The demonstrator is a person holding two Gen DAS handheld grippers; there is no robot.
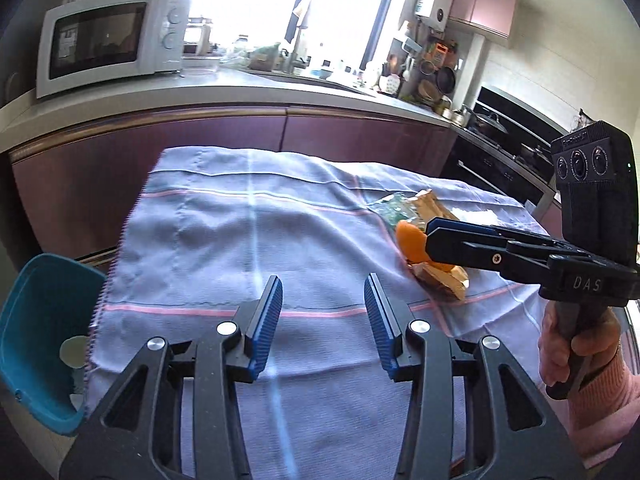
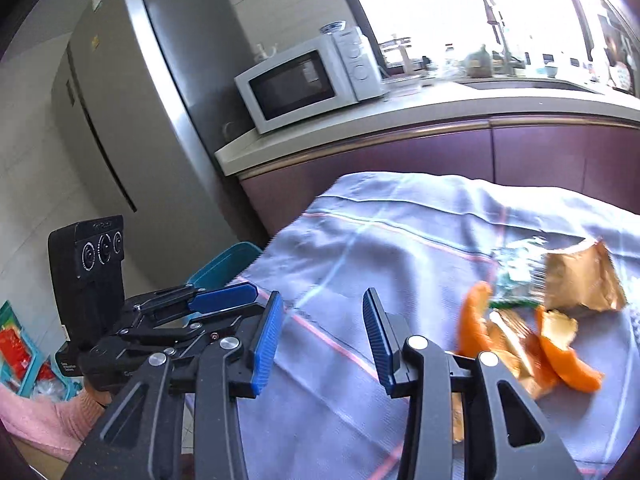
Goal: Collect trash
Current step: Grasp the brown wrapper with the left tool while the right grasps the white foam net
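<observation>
Trash lies in a heap on the lilac checked cloth [image 1: 240,232]: orange peel [image 1: 412,240], a brown paper wrapper [image 1: 436,204] and a clear green-printed wrapper [image 1: 390,208]. The right wrist view shows the same peel pieces [image 2: 568,360], brown wrapper [image 2: 584,280] and clear wrapper [image 2: 516,272] to the right of my right gripper [image 2: 320,300]. That gripper is open over bare cloth and holds nothing. My left gripper [image 1: 323,292] is open too, empty, above the cloth's near middle. A teal bin [image 1: 44,320] stands below the table's left edge. From the side, the right gripper [image 1: 430,236] hovers just by the peel.
A kitchen counter [image 1: 280,92] with a white microwave [image 1: 112,40] runs behind the table. A steel fridge [image 2: 132,120] stands at the left and a black oven [image 1: 508,152] at the right. A hand in a pink sleeve [image 1: 576,356] holds the right gripper's handle.
</observation>
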